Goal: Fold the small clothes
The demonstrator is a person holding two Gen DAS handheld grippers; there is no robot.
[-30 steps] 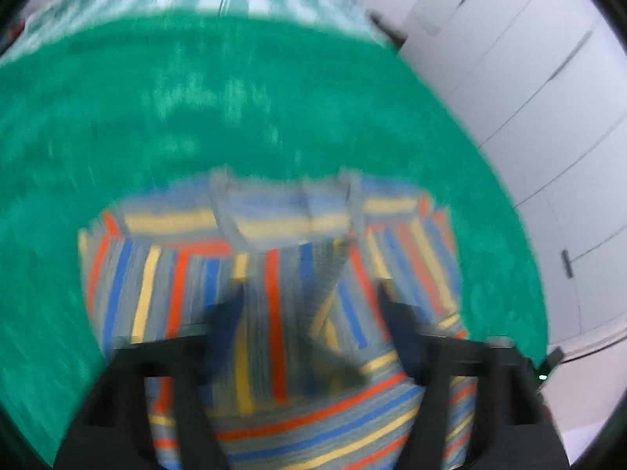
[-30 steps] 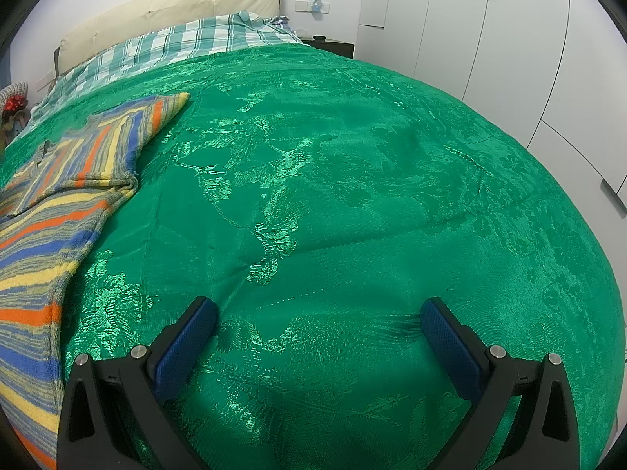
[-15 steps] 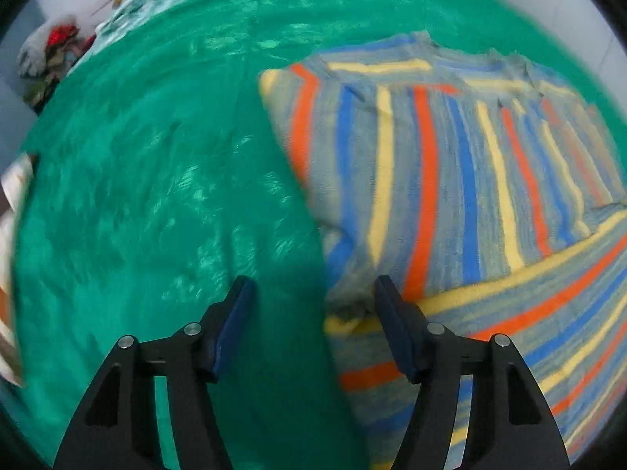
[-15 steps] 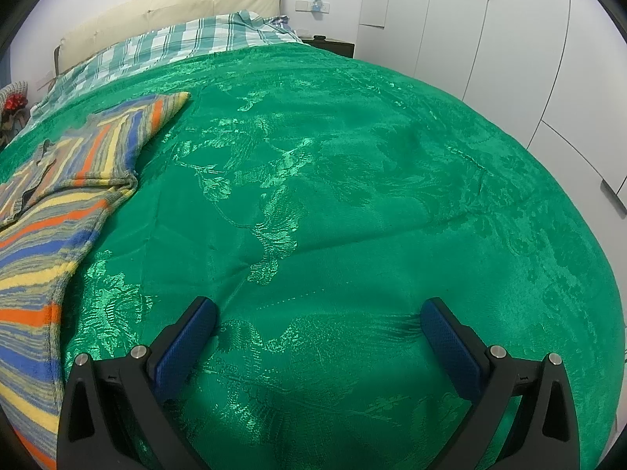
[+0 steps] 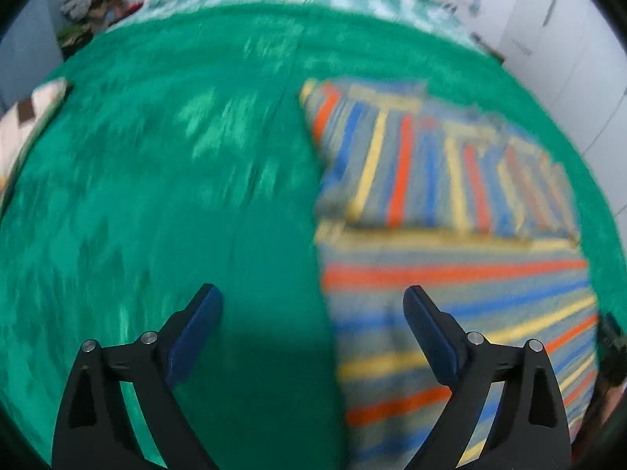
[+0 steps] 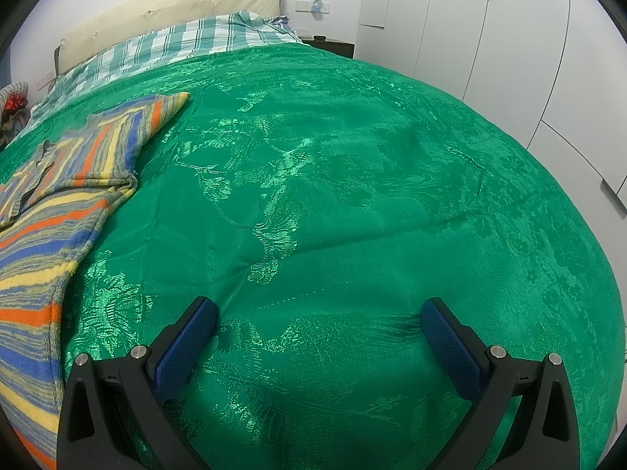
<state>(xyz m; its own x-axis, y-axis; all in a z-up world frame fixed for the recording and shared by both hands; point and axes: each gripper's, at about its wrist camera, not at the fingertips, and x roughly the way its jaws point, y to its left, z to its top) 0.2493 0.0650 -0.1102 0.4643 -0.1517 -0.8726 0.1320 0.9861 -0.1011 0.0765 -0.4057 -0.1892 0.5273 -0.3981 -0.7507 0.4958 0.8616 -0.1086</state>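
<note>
A striped sweater (image 5: 443, 235) lies on a green bedspread (image 6: 352, 196), its top part folded across the body. The left gripper (image 5: 313, 309) hangs spread and empty over the sweater's edge at 3 o'clock. The right gripper (image 6: 317, 321), also spread, hovers over bare cloth. Next probably calls for pinching an edge for another fold.

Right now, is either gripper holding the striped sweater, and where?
Nothing is held. The left gripper and right gripper are both open, with the striped sweater lying free.
</note>
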